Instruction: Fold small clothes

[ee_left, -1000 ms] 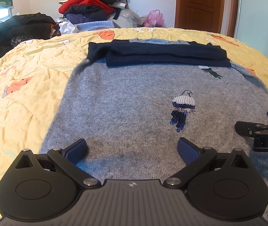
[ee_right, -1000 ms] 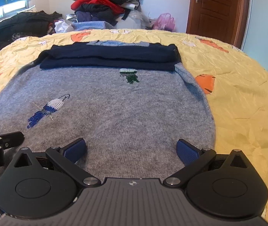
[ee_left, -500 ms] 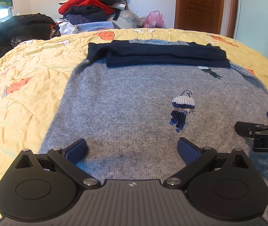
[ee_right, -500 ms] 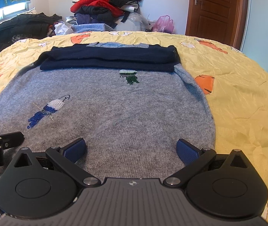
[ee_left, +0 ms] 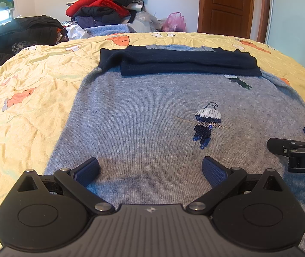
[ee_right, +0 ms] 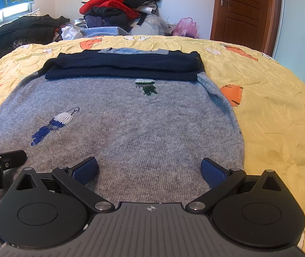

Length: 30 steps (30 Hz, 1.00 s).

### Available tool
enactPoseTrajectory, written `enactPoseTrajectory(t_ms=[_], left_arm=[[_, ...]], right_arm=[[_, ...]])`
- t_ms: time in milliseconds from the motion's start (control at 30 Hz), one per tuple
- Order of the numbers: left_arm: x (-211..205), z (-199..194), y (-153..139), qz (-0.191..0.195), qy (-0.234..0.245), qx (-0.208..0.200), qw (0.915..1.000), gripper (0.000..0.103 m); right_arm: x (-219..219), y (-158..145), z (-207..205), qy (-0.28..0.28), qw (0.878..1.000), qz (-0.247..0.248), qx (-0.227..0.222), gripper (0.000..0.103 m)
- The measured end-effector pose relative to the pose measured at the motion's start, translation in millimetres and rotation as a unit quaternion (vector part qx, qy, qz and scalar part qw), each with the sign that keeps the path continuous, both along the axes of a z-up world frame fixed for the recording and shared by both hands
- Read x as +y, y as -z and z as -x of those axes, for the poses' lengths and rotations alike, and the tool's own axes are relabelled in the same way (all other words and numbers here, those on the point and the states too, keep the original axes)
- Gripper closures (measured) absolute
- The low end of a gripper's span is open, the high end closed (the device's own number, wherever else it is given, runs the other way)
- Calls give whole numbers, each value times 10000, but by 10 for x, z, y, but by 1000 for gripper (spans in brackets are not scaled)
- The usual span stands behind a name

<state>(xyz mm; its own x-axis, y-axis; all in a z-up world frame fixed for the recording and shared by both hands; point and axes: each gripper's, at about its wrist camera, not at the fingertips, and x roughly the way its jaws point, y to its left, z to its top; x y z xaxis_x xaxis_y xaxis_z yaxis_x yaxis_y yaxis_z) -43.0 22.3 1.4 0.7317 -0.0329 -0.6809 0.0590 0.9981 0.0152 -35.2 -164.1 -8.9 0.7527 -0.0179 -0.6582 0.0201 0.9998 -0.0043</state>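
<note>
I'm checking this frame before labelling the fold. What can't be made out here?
- Near hem of the grey sweater: both views, hidden behind the left gripper and right gripper.
- Sweater's neckline: both views, covered by the folded navy cloth.
- Whether the open jaws touch the knit: unclear in both views.
- Right gripper in the left view: cut off by the right edge.

1. left gripper (ee_left: 150,169): black body with two round side discs, ribbed grey centre plate bearing a small compass-like mark.
2. fingers (ee_left: 213,171): black links with silver screws, blue textured pads.
3. right gripper (ee_right: 149,168): same build; in the left wrist view its side shows white letters "da".
4. thin black cable beside the left disc.
</note>
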Motion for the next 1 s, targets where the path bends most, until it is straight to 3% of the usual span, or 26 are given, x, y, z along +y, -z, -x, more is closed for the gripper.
enactPoseTrajectory(t_ms=[133,200,367,467,633,733,833,933,1000], left_arm=[[49,70,-69,-74,-145,73,9998,0],[164,147,-138,33,-212,86,9997,0],[664,323,-224,567,-410,249,9972,0],[959,382,-185,1071,-525,505,9916,0],[1194,484,-159,1911,-328,620,9791,0],[1242,526,-142,2493,-100,790,9651,0],[1334,557,-108,2992,2,886,9501,0],[1470,548,-53,3748,90,1124,9202,1],[1551,538,6,4169,117,1321,8992,3]], right_arm=[[-31,-48,88,-3,9999,-57,94,0],[-115,-113,239,-99,9993,-348,82,1],[-702,-224,646,-56,9871,-1592,144,1],[-1043,-241,797,-19,9753,-2183,328,12],[-1205,-281,889,-94,9672,-2467,607,15],[-1292,-322,916,112,9698,-2371,556,14],[-1429,-233,902,260,9605,-2689,665,14],[-1445,-219,890,80,9502,-2988,877,15],[-1428,-197,885,-163,9363,-3324,1127,19]])
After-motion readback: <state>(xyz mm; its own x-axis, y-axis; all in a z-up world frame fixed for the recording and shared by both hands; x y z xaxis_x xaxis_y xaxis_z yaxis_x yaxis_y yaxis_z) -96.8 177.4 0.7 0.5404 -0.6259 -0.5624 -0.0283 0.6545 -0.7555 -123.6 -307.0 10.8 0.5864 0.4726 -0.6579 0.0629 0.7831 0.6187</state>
